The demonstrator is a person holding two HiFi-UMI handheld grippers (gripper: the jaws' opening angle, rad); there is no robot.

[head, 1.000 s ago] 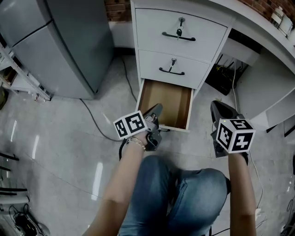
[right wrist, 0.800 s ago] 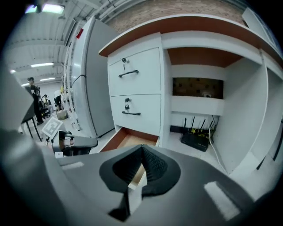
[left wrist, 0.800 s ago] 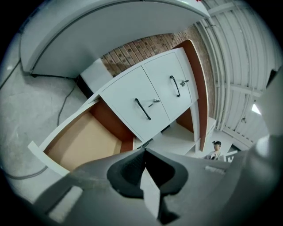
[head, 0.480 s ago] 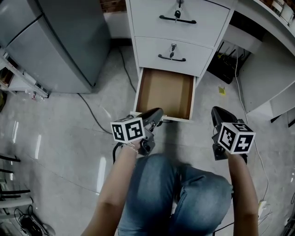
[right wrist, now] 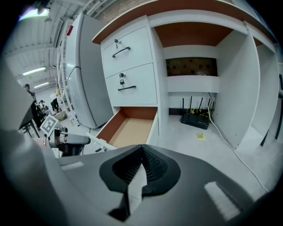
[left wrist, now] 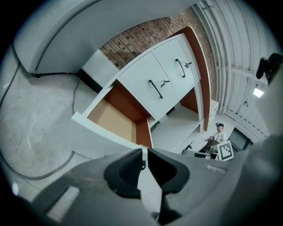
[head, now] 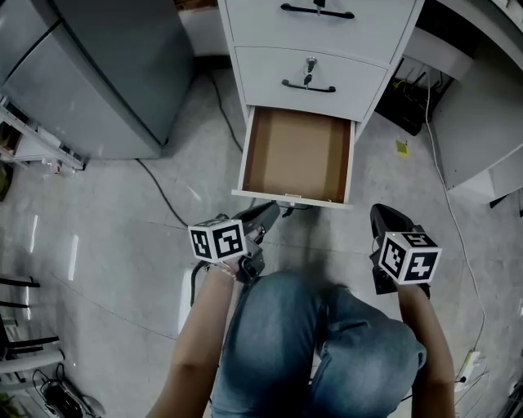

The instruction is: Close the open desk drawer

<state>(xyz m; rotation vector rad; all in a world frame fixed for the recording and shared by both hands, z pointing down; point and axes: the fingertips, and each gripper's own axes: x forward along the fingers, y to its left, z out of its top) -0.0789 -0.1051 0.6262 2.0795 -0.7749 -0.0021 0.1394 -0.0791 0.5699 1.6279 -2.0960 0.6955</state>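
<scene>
Both grippers are sitting lower than a second ago, the person is crouching deeper, and the drawer unit is lying further up the head view. Nearest, the person's knees in blue jeans (head: 327,343) are folding over the pale floor (head: 122,245). Just beyond them the left gripper (head: 271,211) (left wrist: 145,152) is pointing at the front panel of the open drawer (head: 298,155). Its fingers have just been opening and are standing a narrow slit apart with nothing between them. The tips are reaching the panel's lower edge, though contact is hard to judge from above. Well to the right, the right gripper (head: 386,216) (right wrist: 142,148) is hovering over bare floor, apart from the drawer, its fingers meeting at the tips and holding nothing. The open drawer is the lowest of three, pulled far out, its brown inside showing bare. Above it the middle drawer (head: 309,86) and the top drawer (head: 317,10) are sitting shut, each with a black handle. A dark cable (head: 163,196) is trailing across the floor beside a grey cabinet (head: 98,73), and a black box with cords (head: 413,106) is resting at the back on the right
</scene>
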